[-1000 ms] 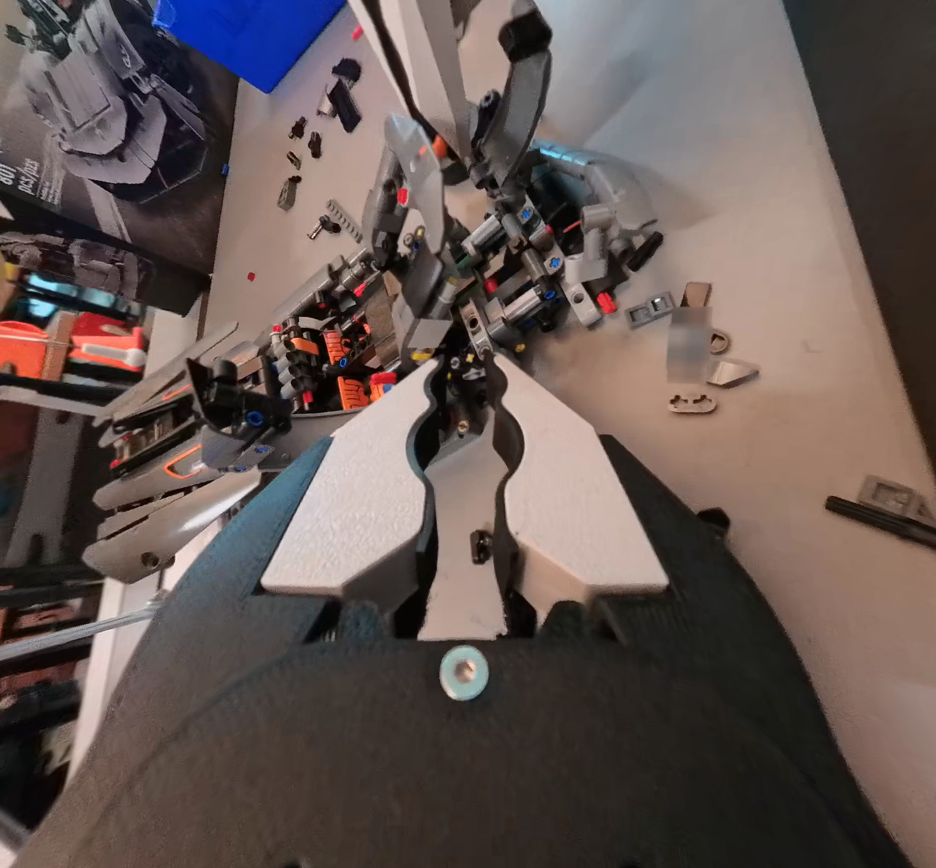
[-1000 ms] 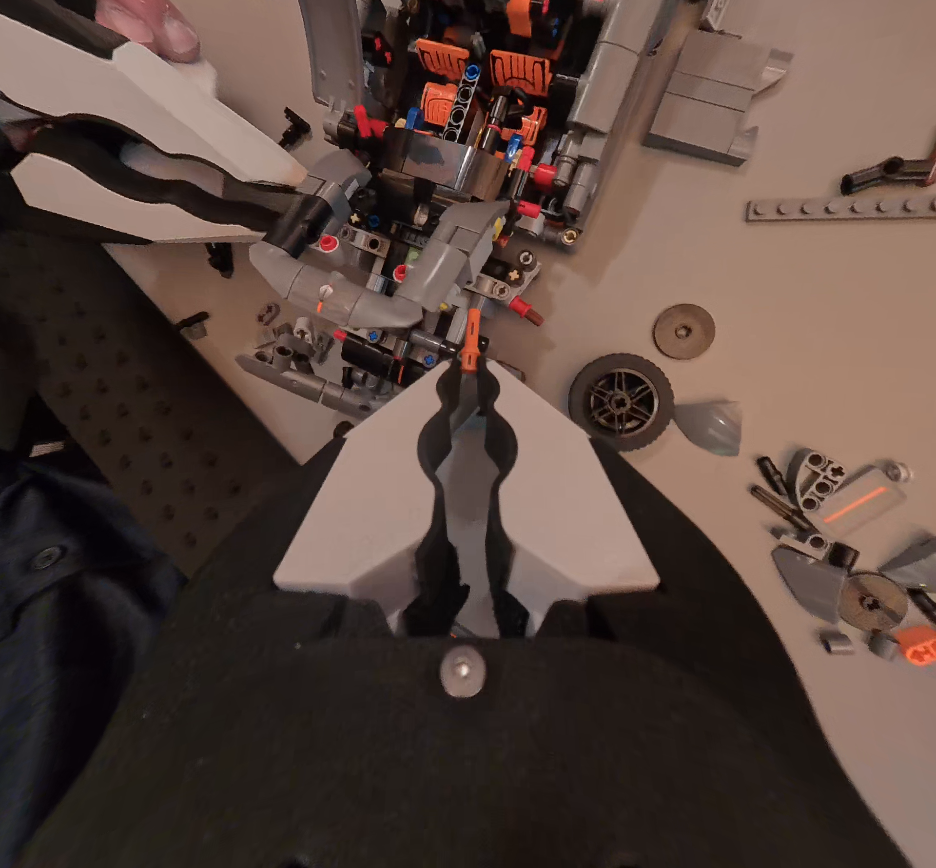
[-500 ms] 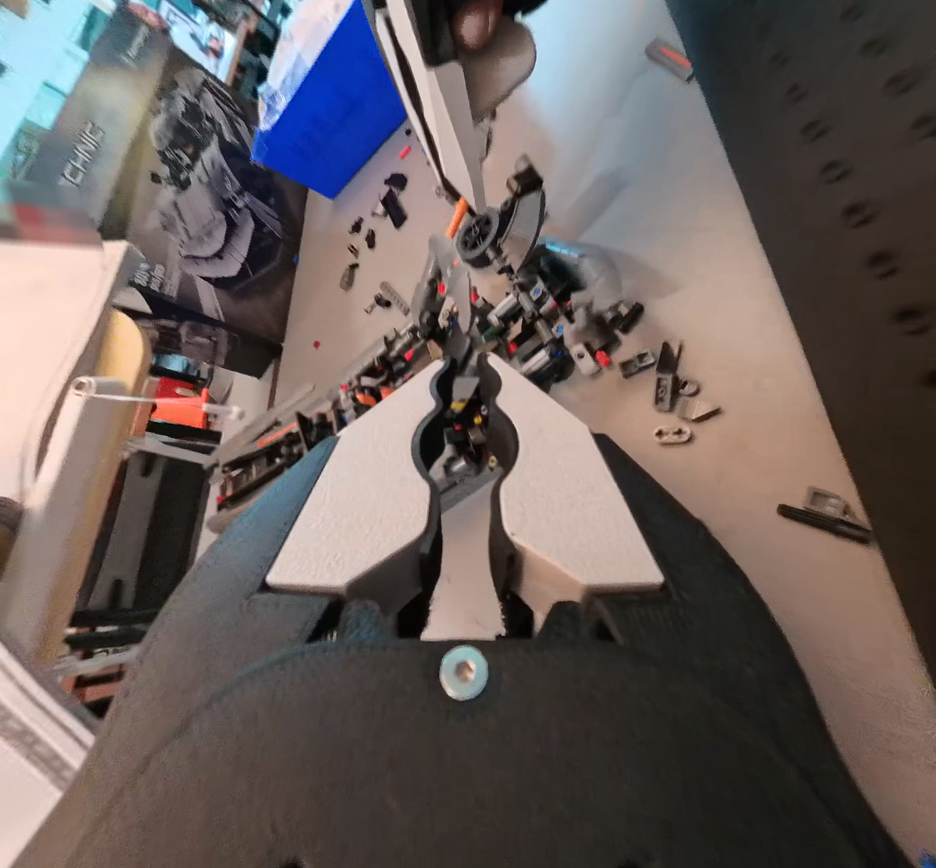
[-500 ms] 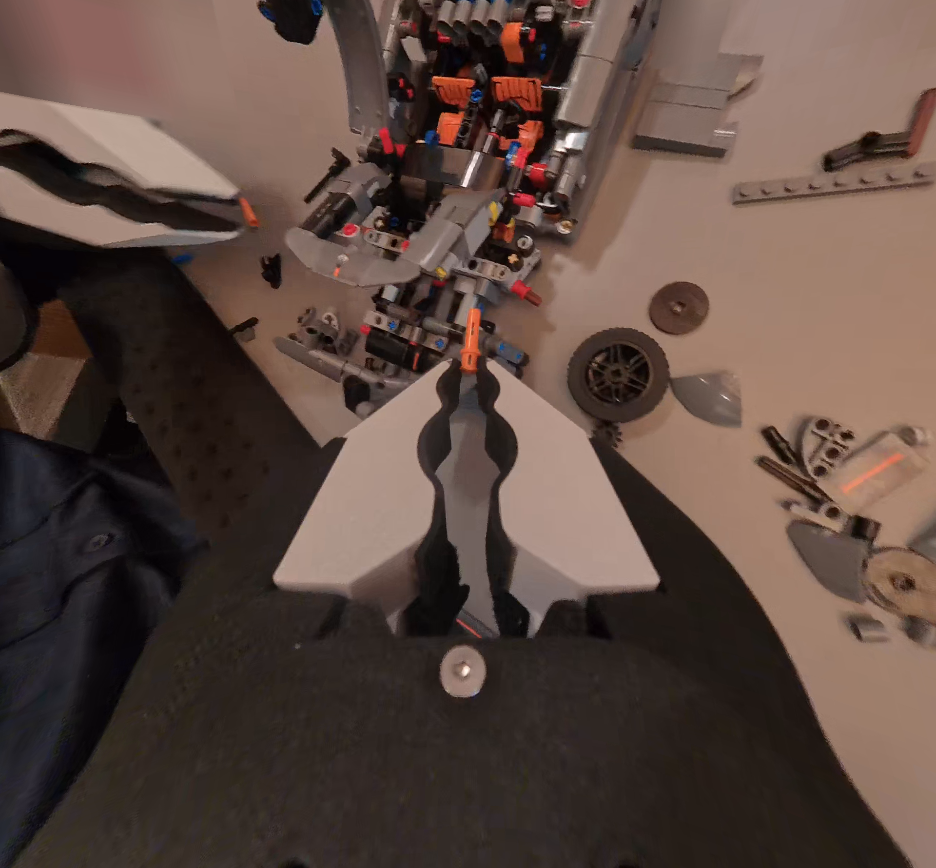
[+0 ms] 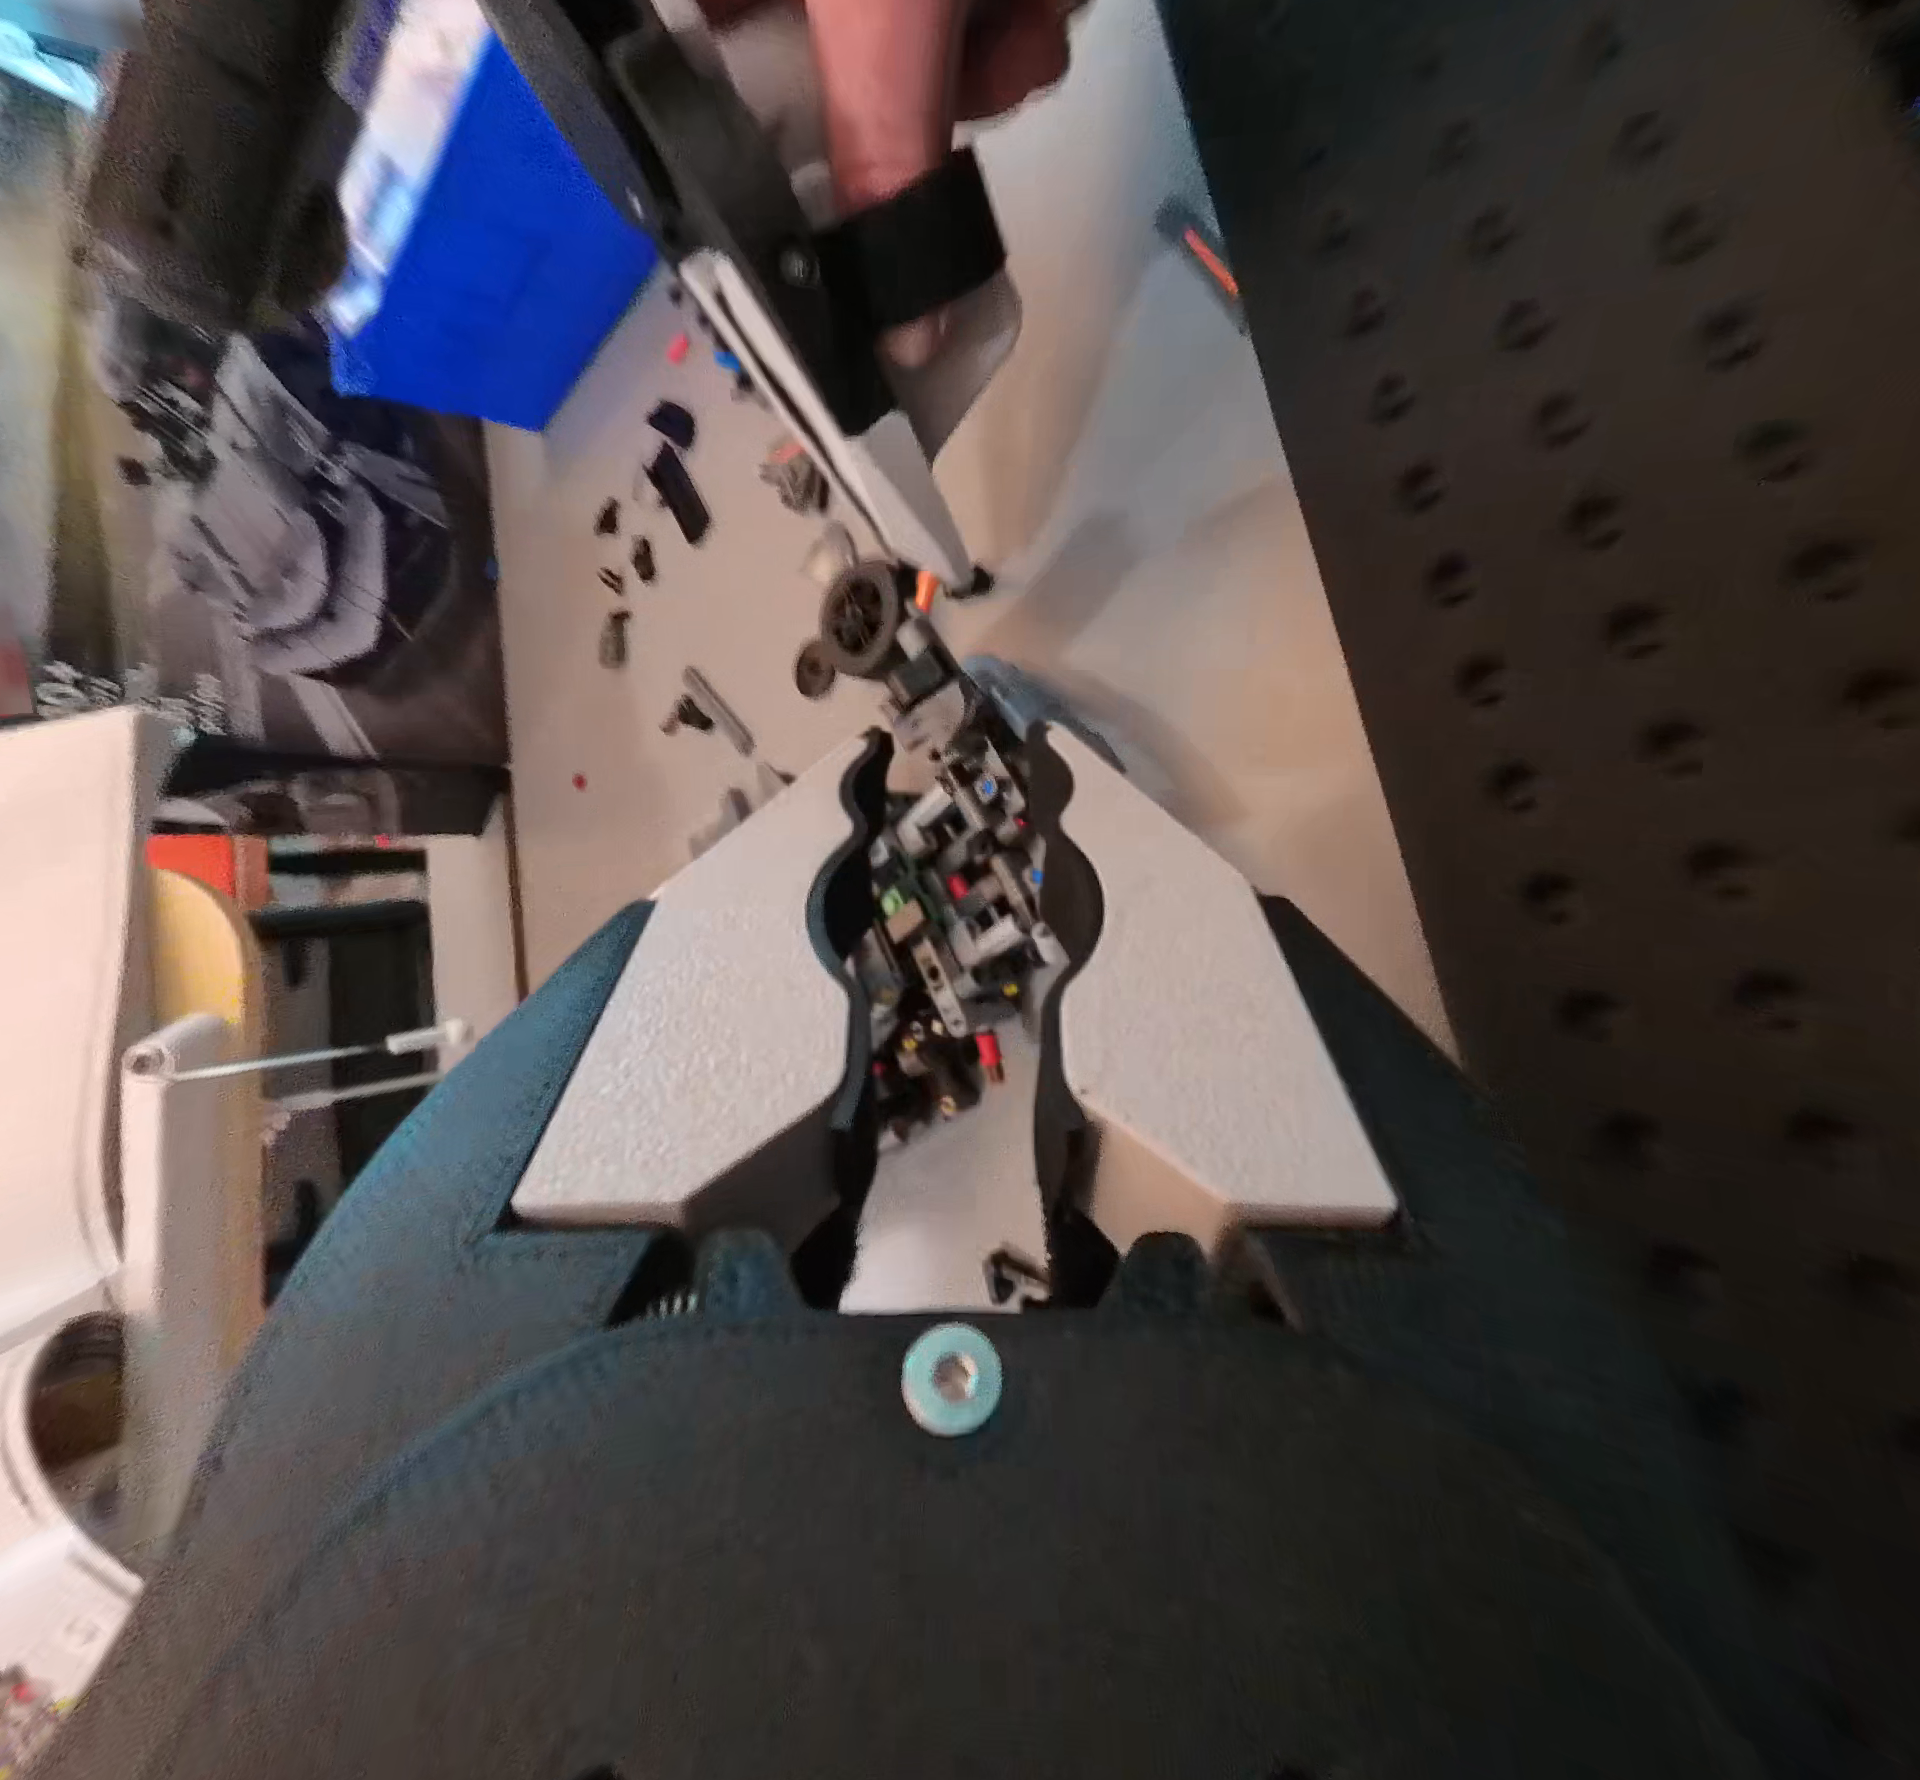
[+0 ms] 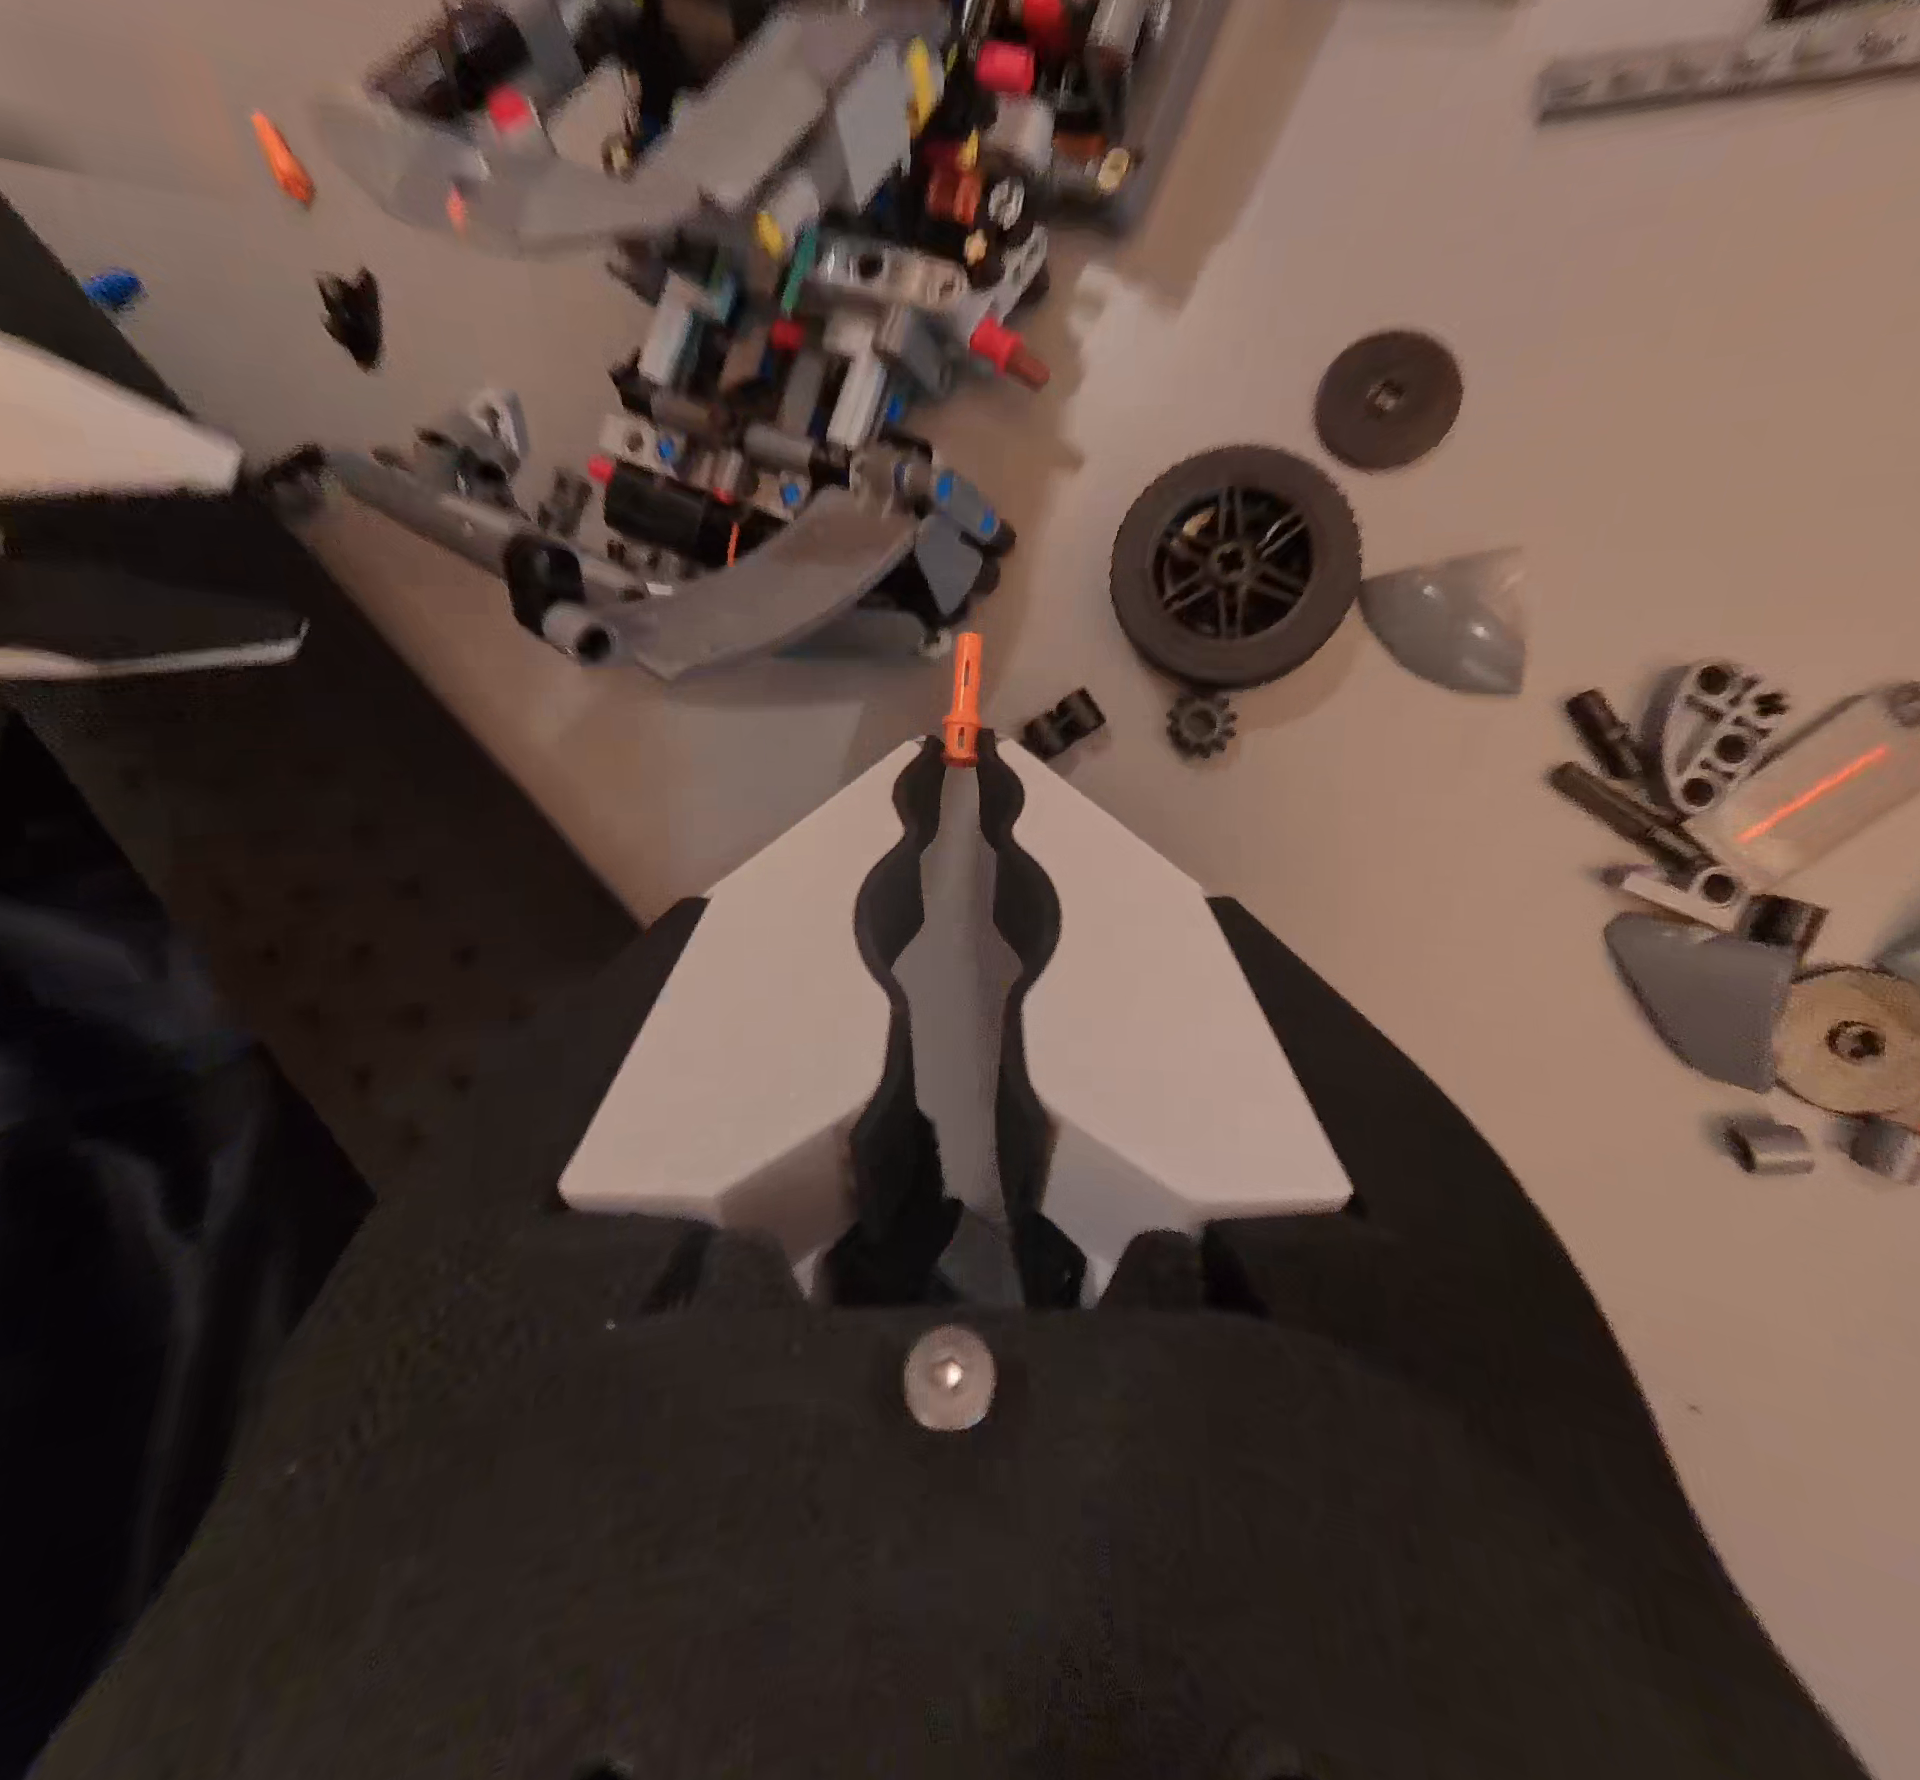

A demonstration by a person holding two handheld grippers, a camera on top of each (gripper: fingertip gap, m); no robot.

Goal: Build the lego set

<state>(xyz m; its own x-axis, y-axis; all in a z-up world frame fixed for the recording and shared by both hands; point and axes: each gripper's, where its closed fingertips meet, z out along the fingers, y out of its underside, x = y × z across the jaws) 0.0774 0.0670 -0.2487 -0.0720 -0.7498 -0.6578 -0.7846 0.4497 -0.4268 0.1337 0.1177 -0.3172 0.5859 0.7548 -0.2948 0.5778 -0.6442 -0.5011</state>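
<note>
The partly built grey Lego car (image 6: pixel 831 328) lies on the light table, blurred by motion. My right gripper (image 6: pixel 961 754) is shut on a small orange pin (image 6: pixel 966 691) that sticks out past its tips, just short of the car's front curved panel (image 6: pixel 779 587). In the left wrist view it (image 5: pixel 956 577) comes in from the top, held by a hand. My left gripper (image 5: pixel 956 743) is open and empty, and the car (image 5: pixel 966 857) shows through the gap between its fingers. In the right wrist view it (image 6: pixel 265 546) is at the left edge, beside the car's front corner.
A black wheel (image 6: pixel 1234 567), a dark disc (image 6: pixel 1387 398), a small gear (image 6: pixel 1200 724) and several loose grey and black pieces (image 6: pixel 1714 795) lie right of the car. A long grey plate (image 6: pixel 1714 68) lies far right. A blue box (image 5: pixel 488 276) and the set's box (image 5: pixel 312 535) stand behind. A dark perforated surface (image 5: pixel 1610 587) borders the table. Left tips to right tips: about 11 cm. My left tips are about 15 cm from the small gear (image 6: pixel 1200 724), my right tips only 4 cm.
My left gripper has let go of the car's grey arch, opened and drawn away. My right gripper has pulled back from the car's front with the orange pin still held.
</note>
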